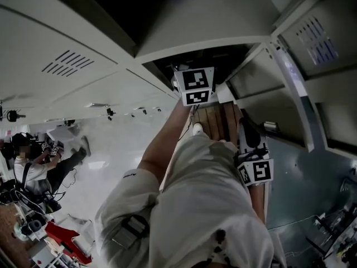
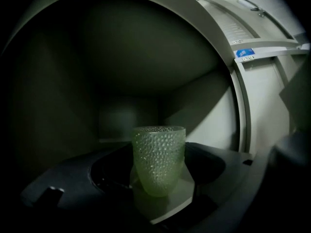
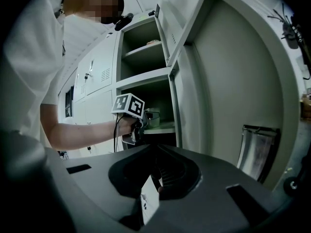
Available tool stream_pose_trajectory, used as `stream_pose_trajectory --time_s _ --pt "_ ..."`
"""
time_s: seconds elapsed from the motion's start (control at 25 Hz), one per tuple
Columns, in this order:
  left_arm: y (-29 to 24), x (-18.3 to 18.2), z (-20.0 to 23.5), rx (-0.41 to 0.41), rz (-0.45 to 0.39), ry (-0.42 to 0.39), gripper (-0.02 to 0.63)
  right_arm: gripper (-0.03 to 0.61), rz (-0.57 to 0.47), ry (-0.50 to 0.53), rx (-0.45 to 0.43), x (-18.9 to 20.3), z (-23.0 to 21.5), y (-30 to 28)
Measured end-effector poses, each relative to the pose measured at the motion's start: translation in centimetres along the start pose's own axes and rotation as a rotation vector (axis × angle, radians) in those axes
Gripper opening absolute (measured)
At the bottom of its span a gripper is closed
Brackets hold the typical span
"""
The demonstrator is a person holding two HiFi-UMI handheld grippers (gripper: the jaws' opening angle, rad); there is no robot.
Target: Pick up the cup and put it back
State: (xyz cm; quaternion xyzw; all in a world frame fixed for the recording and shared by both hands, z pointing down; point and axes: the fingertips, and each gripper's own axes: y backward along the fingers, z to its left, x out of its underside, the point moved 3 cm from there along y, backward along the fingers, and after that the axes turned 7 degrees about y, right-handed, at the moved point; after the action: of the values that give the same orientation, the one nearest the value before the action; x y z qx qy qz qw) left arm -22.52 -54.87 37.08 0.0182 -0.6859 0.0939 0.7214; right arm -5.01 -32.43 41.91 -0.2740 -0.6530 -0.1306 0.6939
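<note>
Left gripper view puts the pale green dimpled glass cup point(image 2: 159, 159) upright on the shelf of a dim grey metal locker compartment point(image 2: 209, 106). The left gripper point(image 3: 138, 125) has its jaws spread wide, one on each side of the cup. They are close to the glass, but I see neither pressing on it. The cup narrows to a small base, so one jaw arriving first could shove it sideways and topple it. A light hold could also slip on the curved glass. The right gripper point(image 3: 155, 152) hangs near the person, jaws together and empty, too far off to steady anything.
</note>
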Motion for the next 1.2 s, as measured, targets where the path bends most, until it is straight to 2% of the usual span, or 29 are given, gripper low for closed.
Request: stream_pose_trajectory --time_s 0.2,0.36,0.52,0.76,1.2 --pt "0.7 0.1 -0.2 0.027 -0.009 0.018 0.33 0.026 -0.006 -0.026 0.033 0.6 -0.6 1.2" --pt "2.4 -0.3 -1.2 0.057 -0.039 0.012 0.33 0.026 -0.023 -0.04 0.026 0.8 -0.6 2.0" --pt "4.9 -0.5 -2.1 0.074 -0.057 -0.008 0.33 0.027 -0.043 -0.04 -0.018 1.0 0.0 2.6" --pt "9.3 0.8 -3.7 0.052 -0.027 -0.039 0.33 0.026 -0.052 -0.03 -0.081 1.4 0.7 5.0" --pt "20.3 1.8 -10.1 0.016 -0.043 -0.013 0.33 0.026 -0.064 -0.028 -0.178 3.3 -0.4 14.4"
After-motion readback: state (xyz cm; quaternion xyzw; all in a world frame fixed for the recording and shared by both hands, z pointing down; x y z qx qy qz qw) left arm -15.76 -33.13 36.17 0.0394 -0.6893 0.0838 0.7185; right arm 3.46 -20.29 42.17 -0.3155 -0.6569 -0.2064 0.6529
